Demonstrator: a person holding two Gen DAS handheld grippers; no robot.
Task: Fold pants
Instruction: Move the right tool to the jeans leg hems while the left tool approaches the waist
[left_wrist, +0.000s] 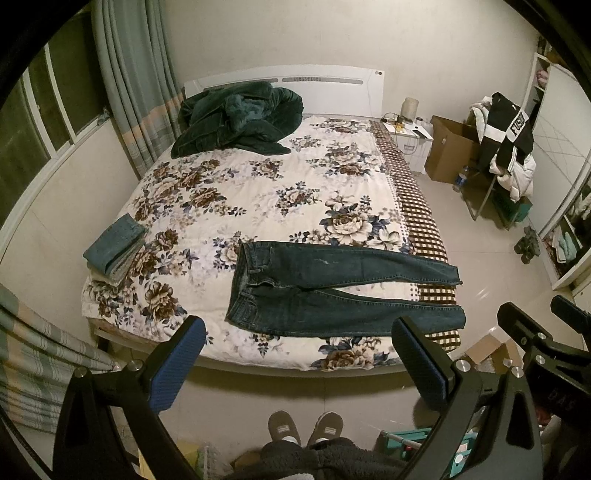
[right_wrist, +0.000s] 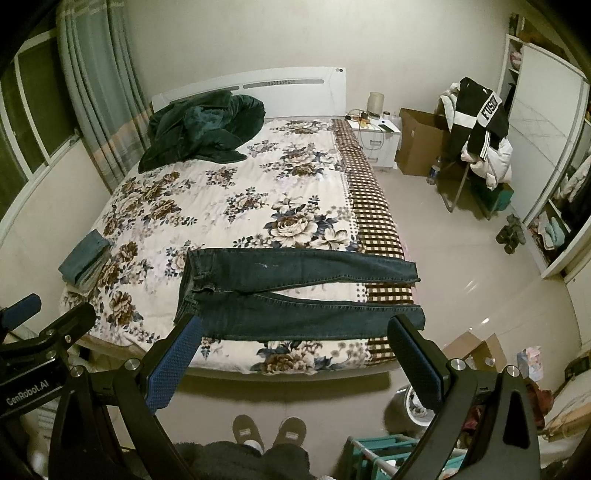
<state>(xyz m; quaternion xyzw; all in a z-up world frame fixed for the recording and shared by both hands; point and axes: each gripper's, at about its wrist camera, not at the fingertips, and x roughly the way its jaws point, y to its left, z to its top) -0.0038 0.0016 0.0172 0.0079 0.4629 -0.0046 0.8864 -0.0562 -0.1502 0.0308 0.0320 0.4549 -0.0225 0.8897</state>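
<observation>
Dark blue denim pants (left_wrist: 332, 291) spread flat and unfolded across the near end of a bed with a white floral quilt (left_wrist: 258, 192), waistband to the left, both legs reaching right over a brown checked blanket edge (left_wrist: 417, 206). Left gripper (left_wrist: 299, 354) raised above the floor short of the bed, blue-padded fingers wide apart, holding nothing. Right gripper (right_wrist: 295, 354) likewise spread and empty. Small stack of folded jeans (left_wrist: 114, 247) near the quilt's left edge.

The bed (left_wrist: 258, 192) is viewed from beyond its foot by both wrist cameras, held high, tilted downward and aimed toward the headboard (left_wrist: 332, 88). The right view is set slightly to the right of the left. The whole bed, the nightstand (right_wrist: 376, 136) and the jeans (right_wrist: 295, 291) are shared.
</observation>
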